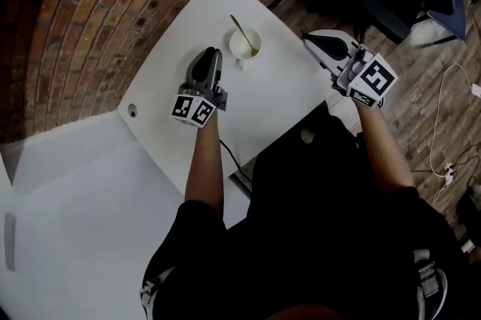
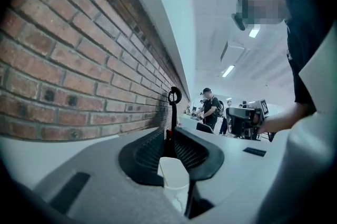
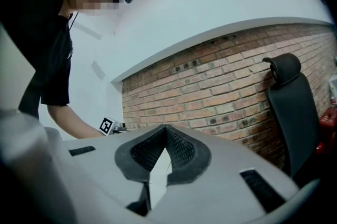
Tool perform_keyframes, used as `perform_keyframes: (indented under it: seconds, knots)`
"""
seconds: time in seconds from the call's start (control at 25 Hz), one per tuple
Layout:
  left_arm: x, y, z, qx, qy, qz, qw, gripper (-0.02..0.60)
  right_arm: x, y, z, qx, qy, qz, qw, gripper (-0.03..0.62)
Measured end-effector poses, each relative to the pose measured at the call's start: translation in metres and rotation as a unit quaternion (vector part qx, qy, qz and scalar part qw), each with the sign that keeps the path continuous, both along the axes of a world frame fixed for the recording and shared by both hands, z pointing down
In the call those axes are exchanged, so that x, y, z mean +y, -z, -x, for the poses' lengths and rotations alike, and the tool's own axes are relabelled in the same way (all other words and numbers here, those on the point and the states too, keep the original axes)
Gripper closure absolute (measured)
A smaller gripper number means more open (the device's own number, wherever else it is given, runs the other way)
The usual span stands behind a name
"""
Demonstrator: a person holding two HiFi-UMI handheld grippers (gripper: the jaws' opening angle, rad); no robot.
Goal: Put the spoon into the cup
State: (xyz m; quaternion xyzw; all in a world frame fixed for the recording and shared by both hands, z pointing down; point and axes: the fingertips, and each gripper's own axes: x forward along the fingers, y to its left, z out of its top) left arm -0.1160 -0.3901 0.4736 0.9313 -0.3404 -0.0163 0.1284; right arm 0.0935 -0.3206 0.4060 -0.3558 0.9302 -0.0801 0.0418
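Observation:
The white cup (image 1: 245,45) stands near the far corner of the white table (image 1: 285,97), with the gold spoon (image 1: 241,30) inside it and its handle leaning up and away. My left gripper (image 1: 213,52) hovers just short of the cup and points at it. Its jaws stand slightly apart with nothing between them. In the left gripper view the cup (image 2: 174,177) shows low, below the gap of the left gripper (image 2: 170,136). My right gripper (image 1: 307,37) is raised beyond the table's right edge; the right gripper (image 3: 166,130) has its tips together and holds nothing.
A brick wall (image 1: 75,18) runs along the table's far-left side. A black office chair (image 3: 293,107) stands by the wall. A second white table (image 1: 68,206) adjoins at the near left. Cables (image 1: 445,161) lie on the wooden floor at right. People stand far off (image 2: 210,107).

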Motion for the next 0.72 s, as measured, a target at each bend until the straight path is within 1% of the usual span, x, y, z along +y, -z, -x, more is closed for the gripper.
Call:
perform_keyframes:
  seconds: [0.12,0.2,0.28,0.4,0.6,0.72]
  knots:
    - [0.021,0.036,0.0,0.006,0.002,-0.015,0.9999,0.544,0.011,0.028,-0.001,0.003,0.014,-0.025,1.0,0.588]
    - [0.033,0.06,0.003,0.004,0.011,-0.034,0.9994,0.559,0.012,0.049,0.003,0.003,0.036,-0.049,0.998,0.588]
    - [0.044,0.082,0.005,0.005,0.012,-0.051,0.9986,0.563,0.016,0.07,0.007,0.001,0.055,-0.074,0.996,0.588]
    - [0.07,0.107,0.002,0.012,0.013,-0.064,0.9978,0.565,0.036,0.099,0.006,-0.002,0.081,-0.1,0.992,0.588]
    - [0.111,0.137,-0.003,0.01,0.023,-0.076,0.9968,0.565,0.075,0.126,0.004,0.02,0.121,-0.129,0.984,0.588]
    - [0.144,0.146,-0.013,0.015,0.007,-0.078,0.9968,0.565,0.097,0.123,0.003,0.023,0.145,-0.119,0.982,0.588]
